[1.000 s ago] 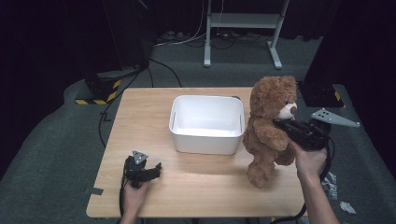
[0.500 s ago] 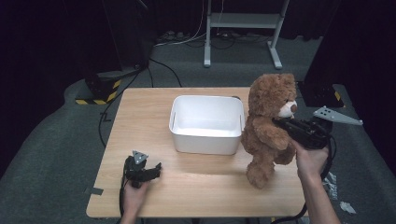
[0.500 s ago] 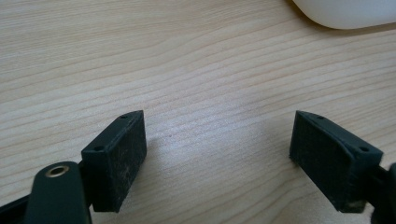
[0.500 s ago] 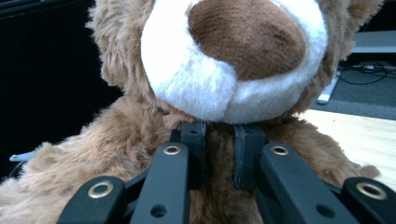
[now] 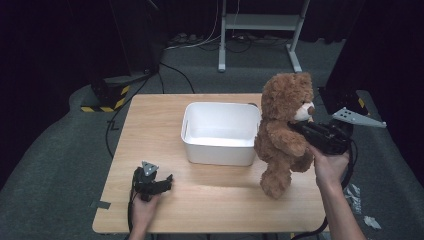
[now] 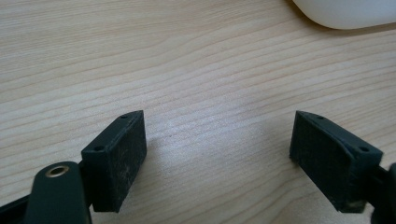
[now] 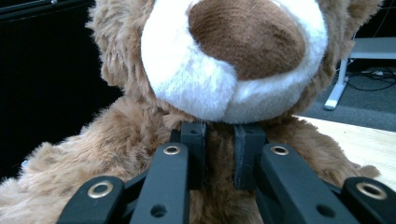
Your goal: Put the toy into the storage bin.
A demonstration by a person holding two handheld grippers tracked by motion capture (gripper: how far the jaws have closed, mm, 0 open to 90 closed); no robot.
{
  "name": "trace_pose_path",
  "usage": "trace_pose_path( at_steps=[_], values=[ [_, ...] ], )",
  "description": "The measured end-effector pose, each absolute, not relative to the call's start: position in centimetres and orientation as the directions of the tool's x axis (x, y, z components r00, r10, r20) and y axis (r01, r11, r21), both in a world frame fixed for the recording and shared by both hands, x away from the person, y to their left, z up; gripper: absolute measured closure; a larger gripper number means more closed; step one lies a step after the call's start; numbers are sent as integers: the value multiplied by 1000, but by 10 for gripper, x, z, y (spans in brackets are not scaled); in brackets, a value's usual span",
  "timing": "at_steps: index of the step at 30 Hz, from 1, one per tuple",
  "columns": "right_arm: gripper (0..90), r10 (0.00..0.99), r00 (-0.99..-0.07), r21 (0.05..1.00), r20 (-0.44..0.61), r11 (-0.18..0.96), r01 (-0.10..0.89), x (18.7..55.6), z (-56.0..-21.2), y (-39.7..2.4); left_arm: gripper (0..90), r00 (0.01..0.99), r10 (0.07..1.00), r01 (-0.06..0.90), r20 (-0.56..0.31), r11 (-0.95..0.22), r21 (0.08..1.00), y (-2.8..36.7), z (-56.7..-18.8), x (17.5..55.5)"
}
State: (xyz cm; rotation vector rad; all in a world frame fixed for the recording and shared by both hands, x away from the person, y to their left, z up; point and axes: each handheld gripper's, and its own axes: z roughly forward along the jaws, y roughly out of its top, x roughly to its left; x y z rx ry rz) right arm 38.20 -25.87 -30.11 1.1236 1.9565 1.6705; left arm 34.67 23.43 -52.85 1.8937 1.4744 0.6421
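The right gripper (image 5: 300, 127) clenches the teddy bear (image 5: 282, 132) just under its muzzle, right of the white bin (image 5: 220, 147); the left gripper (image 6: 219, 161) rests released on the desk (image 5: 220, 200).

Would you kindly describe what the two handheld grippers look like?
Both are black. The left gripper and right gripper each carry a grey three-cornered plate and trail a black cable. The jaws have flat rectangular pads and brass-coloured rivets. Forearms are bare, no sleeves.
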Motion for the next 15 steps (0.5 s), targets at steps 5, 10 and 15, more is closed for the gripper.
trace_pose_path(
  at_steps=[5,10,15],
  values=[
    [782,729,-645,940,230,6,342,384,-297,-254,187,250,968,655,-7,-163,738,235,-528,347],
    [782,721,-654,942,229,6,337,385,-291,-252,187,250,968,655,-6,-165,737,235,-528,347],
    [781,710,-663,944,235,-5,329,384,-288,-249,187,250,968,655,-6,-164,737,235,-528,347]
  ],
)
